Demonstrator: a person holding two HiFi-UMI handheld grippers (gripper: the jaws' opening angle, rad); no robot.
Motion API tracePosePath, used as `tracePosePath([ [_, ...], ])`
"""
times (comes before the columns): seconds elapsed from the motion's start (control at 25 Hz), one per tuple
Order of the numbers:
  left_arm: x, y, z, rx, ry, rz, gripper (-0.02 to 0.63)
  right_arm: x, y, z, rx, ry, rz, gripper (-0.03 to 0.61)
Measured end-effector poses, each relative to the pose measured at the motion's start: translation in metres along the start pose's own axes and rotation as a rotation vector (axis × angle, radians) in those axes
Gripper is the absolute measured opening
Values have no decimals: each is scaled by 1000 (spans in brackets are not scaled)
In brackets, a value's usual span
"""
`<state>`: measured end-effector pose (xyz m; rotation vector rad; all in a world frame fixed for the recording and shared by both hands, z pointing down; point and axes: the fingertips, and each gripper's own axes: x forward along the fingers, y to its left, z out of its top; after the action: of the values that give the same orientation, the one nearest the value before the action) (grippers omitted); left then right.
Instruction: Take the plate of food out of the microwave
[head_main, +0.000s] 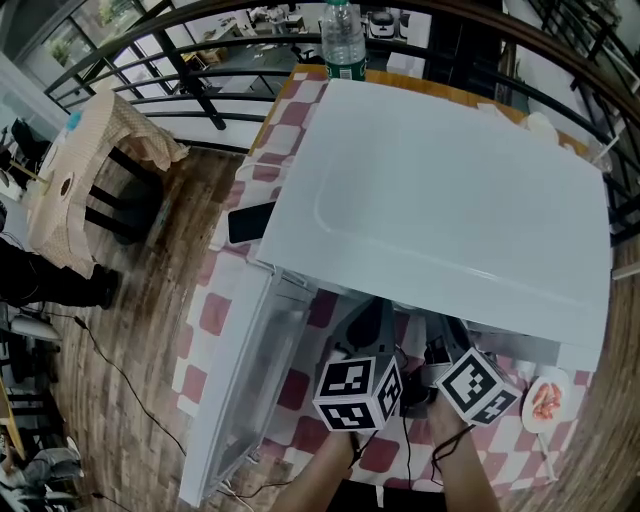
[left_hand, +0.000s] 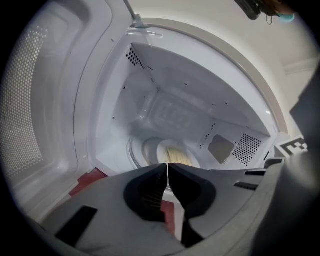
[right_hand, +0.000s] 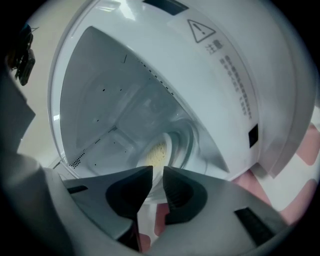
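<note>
As the microwave (head_main: 440, 190) stands open, plate (left_hand: 156, 150) sits inside

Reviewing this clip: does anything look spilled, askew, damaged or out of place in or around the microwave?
Nothing stands out. The microwave has its door open, the plate of food sits flat in the middle of the cavity, and no spill shows around it.

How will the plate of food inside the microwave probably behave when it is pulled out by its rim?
The plate looks like stiff, smooth white ceramic, so it will probably not bend but may slip in a grip. The pale food lies loose in its middle, so tilting could spill it. It seems breakable if dropped.
</note>
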<state>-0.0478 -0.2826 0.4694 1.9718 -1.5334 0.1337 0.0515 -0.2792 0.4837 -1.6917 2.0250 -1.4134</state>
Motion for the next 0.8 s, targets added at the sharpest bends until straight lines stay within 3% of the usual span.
tracePosePath([
  [0.2, 1, 0, 0, 18, -2, -4, 32, 1, 0, 0, 9, -11, -10, 119],
  [0.8, 11, 5, -3, 10, 19, -5, 48, 9, -2, 0, -15, -3, -31, 118],
])
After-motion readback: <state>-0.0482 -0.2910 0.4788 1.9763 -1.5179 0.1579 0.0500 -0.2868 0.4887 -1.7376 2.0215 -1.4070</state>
